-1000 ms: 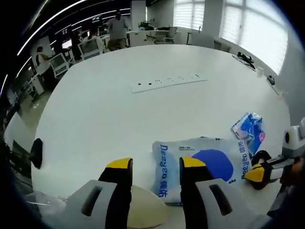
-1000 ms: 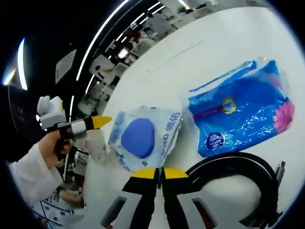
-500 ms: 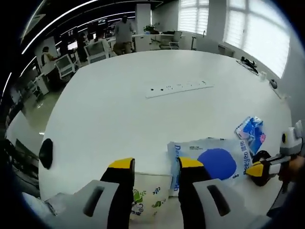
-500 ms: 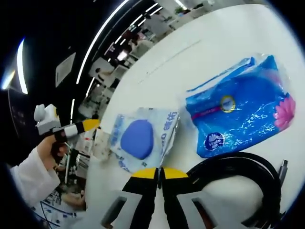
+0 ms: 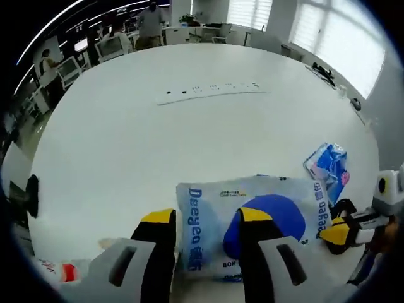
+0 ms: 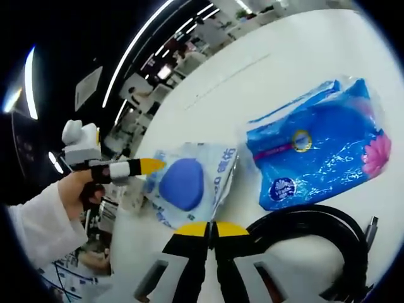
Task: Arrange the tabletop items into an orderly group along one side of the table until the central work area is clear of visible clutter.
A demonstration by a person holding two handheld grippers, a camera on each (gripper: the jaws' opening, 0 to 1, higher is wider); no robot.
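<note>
A white tissue pack with a blue oval (image 5: pixel 252 218) lies on the white table (image 5: pixel 158 139), just beyond and under my left gripper (image 5: pixel 207 218), whose jaws stand open over its near edge. In the right gripper view the same pack (image 6: pixel 189 183) has the left gripper (image 6: pixel 129 168) hovering at its left edge, held by a hand in a white sleeve (image 6: pixel 38 221). A blue wipes packet (image 6: pixel 322 151) lies to its right, and it also shows in the left gripper view (image 5: pixel 329 167). My right gripper (image 6: pixel 211 228) is shut, empty, beside a black coiled cable (image 6: pixel 315 230).
A long white power strip (image 5: pixel 211 93) lies across the far middle of the table. The right gripper's yellow tip (image 5: pixel 338 232) enters at the right by the black cable (image 5: pixel 344 207). A small item with a red patch (image 5: pixel 63 273) sits at the near left edge. Desks and people stand beyond.
The left gripper has swung toward the white tissue pack, now above its near edge. The cream printed bag seen between its jaws has dropped from view. The right gripper has barely moved.
</note>
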